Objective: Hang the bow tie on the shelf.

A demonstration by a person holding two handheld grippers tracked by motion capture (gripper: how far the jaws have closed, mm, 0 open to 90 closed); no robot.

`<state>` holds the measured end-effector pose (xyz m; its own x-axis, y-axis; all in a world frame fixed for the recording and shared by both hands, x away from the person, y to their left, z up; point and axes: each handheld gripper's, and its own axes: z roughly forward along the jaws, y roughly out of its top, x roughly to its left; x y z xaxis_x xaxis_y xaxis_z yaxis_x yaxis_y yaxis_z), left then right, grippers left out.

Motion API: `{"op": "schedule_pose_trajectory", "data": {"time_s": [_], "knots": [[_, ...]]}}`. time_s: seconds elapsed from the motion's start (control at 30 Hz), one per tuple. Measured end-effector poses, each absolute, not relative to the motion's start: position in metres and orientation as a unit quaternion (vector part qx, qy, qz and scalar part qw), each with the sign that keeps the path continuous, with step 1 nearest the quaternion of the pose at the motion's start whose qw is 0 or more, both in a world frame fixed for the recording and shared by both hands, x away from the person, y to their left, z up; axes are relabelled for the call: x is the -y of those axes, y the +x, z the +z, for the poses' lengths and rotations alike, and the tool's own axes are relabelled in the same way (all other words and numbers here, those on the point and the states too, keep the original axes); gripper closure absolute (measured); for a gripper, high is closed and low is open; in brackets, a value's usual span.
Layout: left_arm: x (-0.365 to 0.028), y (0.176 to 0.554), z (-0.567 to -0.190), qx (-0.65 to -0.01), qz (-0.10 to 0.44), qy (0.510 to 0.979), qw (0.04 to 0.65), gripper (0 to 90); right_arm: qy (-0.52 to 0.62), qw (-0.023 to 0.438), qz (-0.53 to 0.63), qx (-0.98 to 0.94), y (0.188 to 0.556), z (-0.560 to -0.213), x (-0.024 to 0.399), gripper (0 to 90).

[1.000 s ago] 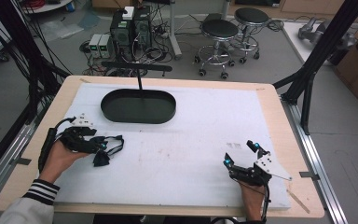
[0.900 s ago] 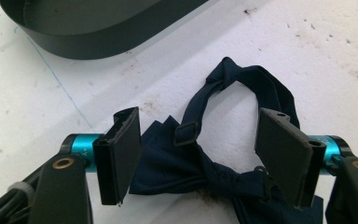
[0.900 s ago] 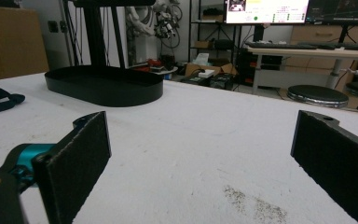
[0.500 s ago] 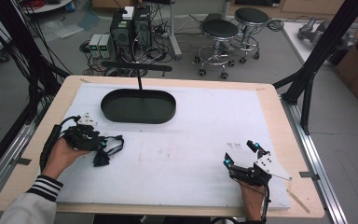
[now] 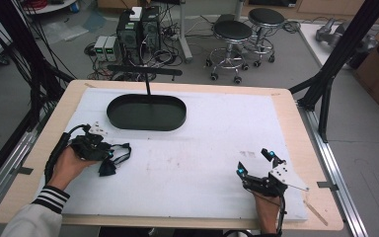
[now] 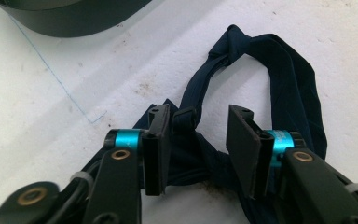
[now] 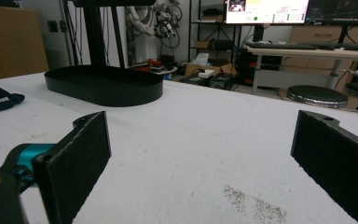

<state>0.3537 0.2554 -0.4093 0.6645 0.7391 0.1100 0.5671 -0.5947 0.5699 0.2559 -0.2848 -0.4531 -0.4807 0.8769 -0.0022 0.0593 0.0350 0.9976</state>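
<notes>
At the left side of the tabletop, the left hand-held gripper sits spread around the bunched end of a dark cloth strap, whose loop runs straight ahead from its jaws toward the black tray, while the right hand-held gripper, spread and empty, rests well apart.

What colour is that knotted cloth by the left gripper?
Dark navy blue cloth, seen best in the left gripper view.

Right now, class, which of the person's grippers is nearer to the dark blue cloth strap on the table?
Left. The left gripper sits over the dark cloth strap, jaws open astride a fold. The right gripper rests far across the white mat, open and empty.
</notes>
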Motion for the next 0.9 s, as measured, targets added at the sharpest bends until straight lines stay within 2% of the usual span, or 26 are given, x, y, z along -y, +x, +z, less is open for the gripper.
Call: {"op": "schedule_pose_trajectory", "data": {"time_s": [0.43, 0.73, 0.9], "knots": [[-0.2507, 0.355, -0.4132, -0.385, 0.165, 0.876, 0.237, 83.3, 0.374, 0.345, 0.588, -0.629, 0.2556, -0.4532, 0.2848, 3.7], [-0.2521, 0.3536, -0.4112, -0.389, 0.169, 0.87, 0.252, 84.4, 0.373, 0.348, 0.587, -0.629, 0.2557, -0.4532, 0.285, 3.7], [-0.2546, 0.3511, -0.4083, -0.391, 0.174, 0.857, 0.286, 84.5, 0.372, 0.348, 0.587, -0.629, 0.2559, -0.4531, 0.2849, 3.7]]}}
